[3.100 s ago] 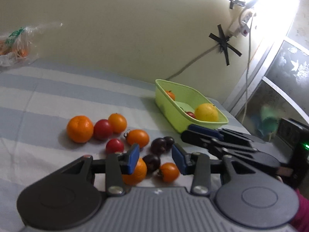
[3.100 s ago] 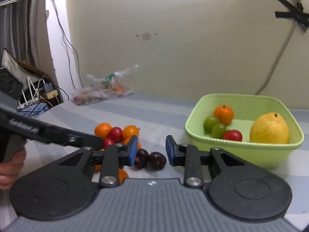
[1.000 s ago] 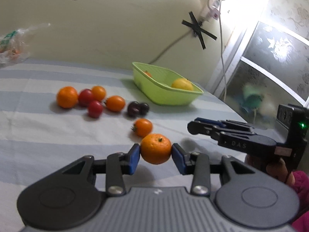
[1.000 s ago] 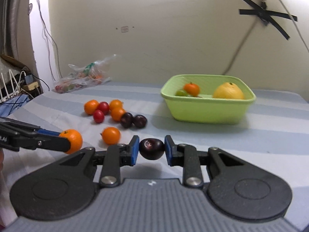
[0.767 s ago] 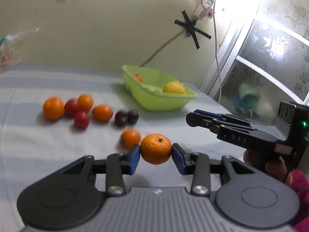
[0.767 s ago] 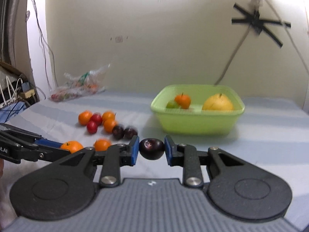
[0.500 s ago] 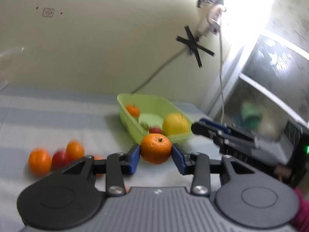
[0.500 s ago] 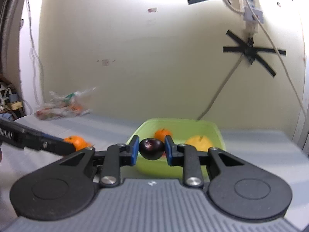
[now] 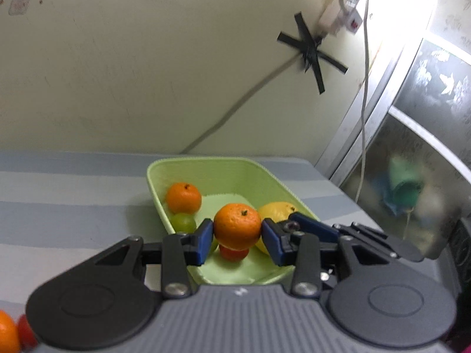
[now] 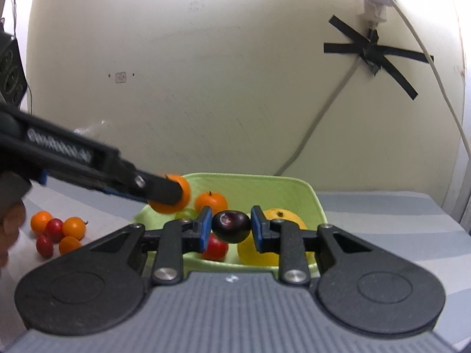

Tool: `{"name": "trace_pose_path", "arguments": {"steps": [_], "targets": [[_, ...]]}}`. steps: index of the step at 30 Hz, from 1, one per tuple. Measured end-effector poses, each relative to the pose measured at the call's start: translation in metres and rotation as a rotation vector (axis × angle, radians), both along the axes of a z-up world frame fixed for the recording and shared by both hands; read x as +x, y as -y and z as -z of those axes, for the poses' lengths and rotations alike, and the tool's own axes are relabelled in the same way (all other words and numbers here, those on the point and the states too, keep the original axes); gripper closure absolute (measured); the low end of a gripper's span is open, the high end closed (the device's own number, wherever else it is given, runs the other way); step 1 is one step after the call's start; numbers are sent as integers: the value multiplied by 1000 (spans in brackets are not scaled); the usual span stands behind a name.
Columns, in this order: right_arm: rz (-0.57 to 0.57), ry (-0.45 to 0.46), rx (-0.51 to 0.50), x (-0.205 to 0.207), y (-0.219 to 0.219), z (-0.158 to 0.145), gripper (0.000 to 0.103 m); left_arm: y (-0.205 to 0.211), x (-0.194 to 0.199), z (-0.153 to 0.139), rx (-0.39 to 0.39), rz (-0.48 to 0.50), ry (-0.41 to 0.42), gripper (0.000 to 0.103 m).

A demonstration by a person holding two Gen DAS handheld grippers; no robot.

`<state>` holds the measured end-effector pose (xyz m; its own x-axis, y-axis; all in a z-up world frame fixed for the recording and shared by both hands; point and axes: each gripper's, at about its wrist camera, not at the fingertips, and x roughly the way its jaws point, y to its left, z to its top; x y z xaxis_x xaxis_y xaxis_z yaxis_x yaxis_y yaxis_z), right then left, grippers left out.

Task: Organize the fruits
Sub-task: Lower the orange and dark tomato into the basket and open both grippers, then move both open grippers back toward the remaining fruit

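My left gripper [image 9: 238, 236] is shut on an orange mandarin [image 9: 237, 225] and holds it above the green basket [image 9: 206, 166]. My right gripper [image 10: 231, 227] is shut on a dark plum [image 10: 231, 226], also above the basket [image 10: 282, 182]. The basket holds a mandarin [image 9: 183, 197], a green fruit [image 9: 183, 221], a red tomato [image 9: 234, 253] and a large yellow citrus [image 9: 278, 207]. In the right wrist view the left gripper [image 10: 164, 189] reaches in from the left with its mandarin [image 10: 182, 188]. The right gripper's fingers [image 9: 312, 227] show in the left wrist view.
Several mandarins and tomatoes [image 10: 56, 231] lie on the striped cloth left of the basket. The wall with a taped cable [image 10: 374, 50] stands close behind. A window frame [image 9: 368, 123] is at the right.
Both grippers moved forward with their fruits, from over the cloth to above the basket. The loose fruits slid out of view to the left.
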<state>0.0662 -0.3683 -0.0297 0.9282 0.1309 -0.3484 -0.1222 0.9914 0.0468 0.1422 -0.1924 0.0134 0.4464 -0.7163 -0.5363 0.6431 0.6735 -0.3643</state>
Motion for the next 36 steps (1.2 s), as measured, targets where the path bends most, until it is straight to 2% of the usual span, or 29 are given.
{"name": "trace_pose_path", "arguments": {"steps": [5, 6, 7, 10, 18, 23, 29, 36], "targets": [[1, -3, -5, 2, 0, 4, 70, 6, 1, 10, 38, -19, 3, 64], [0, -1, -7, 2, -1, 4, 70, 5, 1, 9, 35, -22, 7, 62], [-1, 2, -4, 2, -1, 5, 68, 3, 0, 7, 30, -27, 13, 55], [12, 27, 7, 0, 1, 4, 45, -1, -7, -4, 13, -48, 55, 50], [62, 118, 75, -20, 11, -4, 45, -39, -43, -27, -87, -67, 97, 49], [62, 139, 112, -35, 6, -11, 45, -83, -87, -19, -71, -77, 158, 49], [12, 85, 141, -50, -7, -9, 45, -128, -129, 4, 3, -111, 214, 49], [-13, -27, 257, -60, -24, 1, 45, -154, -141, 25, -16, -147, 217, 49]]}}
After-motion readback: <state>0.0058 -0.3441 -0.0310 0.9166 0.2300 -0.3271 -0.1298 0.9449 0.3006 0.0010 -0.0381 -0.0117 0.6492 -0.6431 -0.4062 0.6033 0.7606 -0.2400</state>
